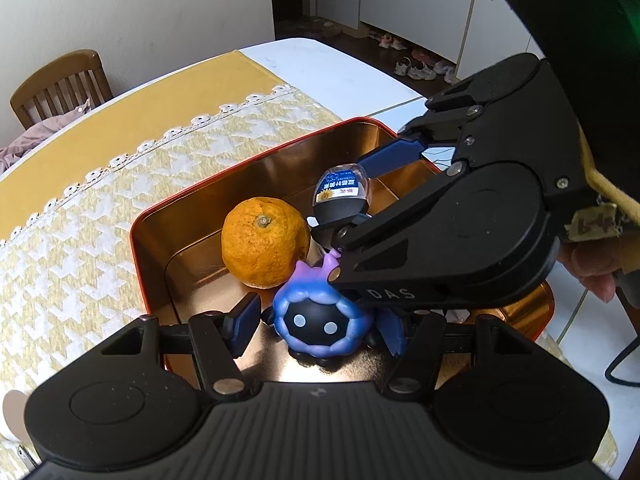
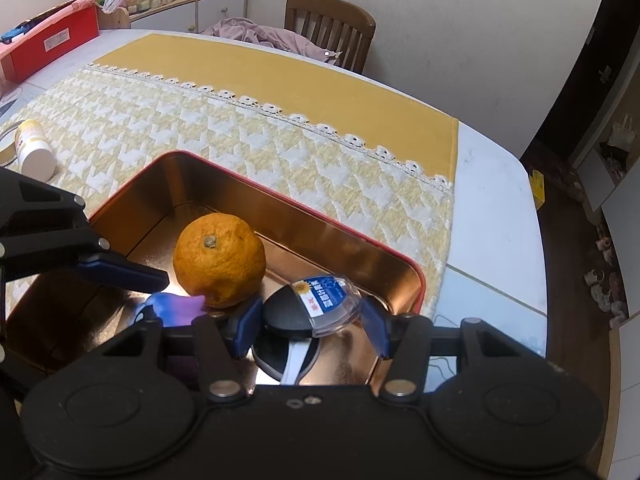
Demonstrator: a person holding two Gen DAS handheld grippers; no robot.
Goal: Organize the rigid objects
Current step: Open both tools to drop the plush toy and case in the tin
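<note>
The table (image 2: 492, 184) carries a red-rimmed tin (image 1: 224, 176) with a gold interior. In it sit an orange (image 1: 264, 242), a blue-purple toy (image 1: 316, 324) with a black face, and a clear-capped dark bottle (image 2: 312, 308). The left hand-held gripper (image 1: 320, 326) straddles the toy; contact cannot be confirmed. The right hand-held gripper (image 2: 310, 322) pinches the bottle. The right gripper's body hides the toy's top.
</note>
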